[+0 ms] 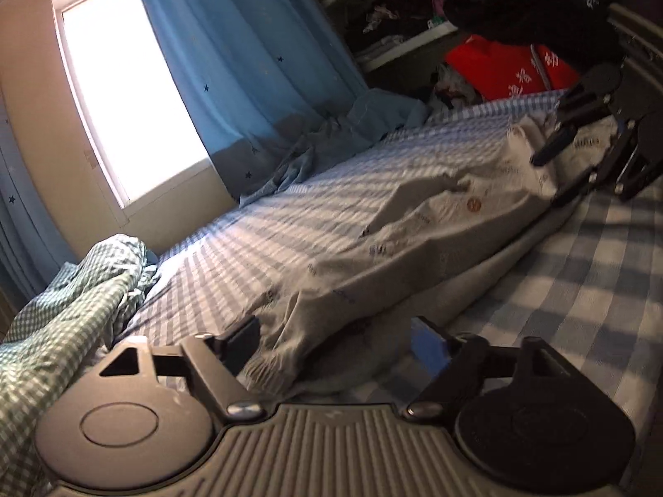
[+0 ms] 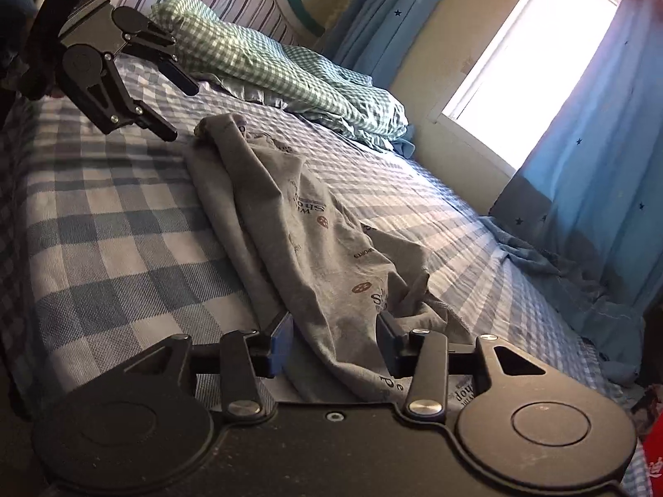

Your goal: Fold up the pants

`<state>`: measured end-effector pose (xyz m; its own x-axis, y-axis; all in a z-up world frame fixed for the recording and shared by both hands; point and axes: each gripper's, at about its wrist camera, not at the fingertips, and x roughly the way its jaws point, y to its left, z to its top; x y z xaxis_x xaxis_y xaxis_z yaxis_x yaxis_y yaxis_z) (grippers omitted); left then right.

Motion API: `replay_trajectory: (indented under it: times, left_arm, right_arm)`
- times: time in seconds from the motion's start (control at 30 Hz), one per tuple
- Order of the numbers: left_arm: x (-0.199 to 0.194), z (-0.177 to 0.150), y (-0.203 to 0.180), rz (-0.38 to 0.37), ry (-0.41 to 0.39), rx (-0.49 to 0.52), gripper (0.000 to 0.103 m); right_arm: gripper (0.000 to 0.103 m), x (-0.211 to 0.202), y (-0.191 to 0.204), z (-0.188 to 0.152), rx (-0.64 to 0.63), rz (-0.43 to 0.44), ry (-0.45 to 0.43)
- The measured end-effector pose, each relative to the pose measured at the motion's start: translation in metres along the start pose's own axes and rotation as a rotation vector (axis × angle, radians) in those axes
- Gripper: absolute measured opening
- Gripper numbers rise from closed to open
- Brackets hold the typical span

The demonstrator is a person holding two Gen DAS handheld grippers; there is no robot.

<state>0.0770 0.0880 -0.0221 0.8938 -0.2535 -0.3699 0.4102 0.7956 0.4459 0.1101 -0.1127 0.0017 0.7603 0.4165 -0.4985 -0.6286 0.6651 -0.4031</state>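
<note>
The pants lie lengthwise on the bed, running from the right gripper to the left gripper, each straddling one end with jaws apart, clamping nothing.

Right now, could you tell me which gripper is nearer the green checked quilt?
Left. The left gripper hangs open beside the green checked quilt; the right gripper stands open at the pants' far end.

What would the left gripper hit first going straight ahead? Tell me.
Most likely the grey printed pants: their ribbed cuff end lies right between the open fingers of the left gripper, on the blue checked bedsheet. Depth is unclear, but nothing else shows nearer.
</note>
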Motion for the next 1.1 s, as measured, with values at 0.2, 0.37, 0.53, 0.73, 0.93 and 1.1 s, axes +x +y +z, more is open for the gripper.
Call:
replay_trajectory:
  times: [0.2, 0.37, 0.53, 0.73, 0.93, 1.1]
  left_arm:
    - [0.038, 0.042, -0.008, -0.157, -0.042, 0.034, 0.091]
    - [0.069, 0.037, 0.005, -0.474, 0.156, -0.053, 0.089]
    - [0.056, 0.011, 0.000, -0.495, 0.283, -0.082, 0.089]
    - [0.045, 0.055, -0.025, -0.414, 0.204, -0.190, 0.103]
    - [0.116, 0.131, -0.088, -0.411, 0.087, -0.312, 0.103]
    - [0.201, 0.173, -0.140, -0.517, 0.137, -0.435, 0.103]
  right_arm:
    - [0.004, 0.023, -0.011, 0.010, 0.077, 0.183, 0.027]
    - [0.002, 0.005, 0.011, 0.005, -0.001, 0.198, 0.034]
    - [0.007, -0.015, 0.014, -0.021, 0.058, 0.174, 0.019]
    - [0.096, -0.061, -0.056, -0.048, 0.285, -0.009, -0.011]
    - [0.102, -0.064, -0.203, -0.102, 0.641, -0.224, 0.072]
    - [0.102, -0.025, -0.317, -0.155, 0.959, -0.304, 0.226]
